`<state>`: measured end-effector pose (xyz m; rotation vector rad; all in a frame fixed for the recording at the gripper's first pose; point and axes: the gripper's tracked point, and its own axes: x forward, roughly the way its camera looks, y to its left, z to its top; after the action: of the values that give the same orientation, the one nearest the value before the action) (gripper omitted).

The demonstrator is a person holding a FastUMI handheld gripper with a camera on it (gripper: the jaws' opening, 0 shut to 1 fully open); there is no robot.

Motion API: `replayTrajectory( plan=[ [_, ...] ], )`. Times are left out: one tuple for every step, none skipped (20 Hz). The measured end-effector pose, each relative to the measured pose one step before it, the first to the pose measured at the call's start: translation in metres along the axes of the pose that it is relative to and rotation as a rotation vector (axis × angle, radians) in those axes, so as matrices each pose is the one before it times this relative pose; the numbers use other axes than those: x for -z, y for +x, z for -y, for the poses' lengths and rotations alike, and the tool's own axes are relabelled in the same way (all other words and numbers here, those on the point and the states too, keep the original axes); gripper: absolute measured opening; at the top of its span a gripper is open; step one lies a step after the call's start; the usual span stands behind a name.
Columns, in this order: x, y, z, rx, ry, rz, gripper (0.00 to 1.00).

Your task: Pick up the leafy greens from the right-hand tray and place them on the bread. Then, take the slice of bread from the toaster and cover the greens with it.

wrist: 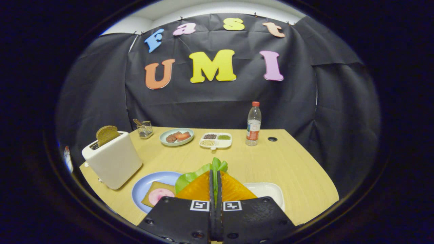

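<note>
Leafy greens (203,171): pinched in the gripper, held above the near table between the blue plate on the left and the white tray on the right; a thin, floppy leaf, very light by the look of it, likely to tear or slip if tugged (best held by a fold or the thicker rib, as a judgement).
Table (278,162): pale wood, bearing everything.
Toaster (113,162): white, near left, with the second slice of bread (106,134) standing upright in its slot; it looks stiff and dry, and should take a grip on its exposed top edge.
Blue plate (144,184): just right of the toaster, carrying the bread (152,195) topped with a pink round.
White tray (268,189): near right, the greens' source.
Gripper (215,174): fingers pressed almost together, only the leaf between them, its tip poking beyond them.
</note>
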<state>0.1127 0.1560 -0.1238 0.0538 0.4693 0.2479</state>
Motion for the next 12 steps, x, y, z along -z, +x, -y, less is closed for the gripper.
replayTrajectory(
  plan=[
    [0.00033, -0.00037, -0.01546, -0.00790, -0.00941, 0.00384, 0.00],
    [0.00193, 0.00198, -0.01506, -0.01038, -0.00787, 0.00041, 0.00],
    [0.00216, 0.00379, -0.01451, -0.00764, -0.00979, -0.00146, 0.00],
    [0.00310, 0.00435, -0.01296, -0.00380, -0.00765, -0.00012, 0.00],
    [0.00350, 0.00520, -0.01200, 0.00141, -0.00846, -0.00331, 0.00],
    [0.00443, 0.00399, -0.01130, 0.00193, -0.01060, -0.00424, 0.00],
    [0.00369, 0.00397, -0.01037, 0.00435, -0.00833, -0.00397, 0.00],
    [0.00536, 0.00301, -0.00946, 0.00090, -0.00163, -0.00813, 0.00],
    [0.00532, 0.00512, -0.01054, -0.00216, -0.00171, -0.00651, 0.00],
    [0.00553, 0.00454, -0.00849, -0.00038, -0.00675, -0.00554, 0.00],
    [0.00696, 0.00652, -0.00629, -0.00230, -0.00695, -0.01393, 0.00],
    [0.00761, 0.00539, -0.00592, -0.00527, 0.00380, -0.01777, 0.00]
  ],
)
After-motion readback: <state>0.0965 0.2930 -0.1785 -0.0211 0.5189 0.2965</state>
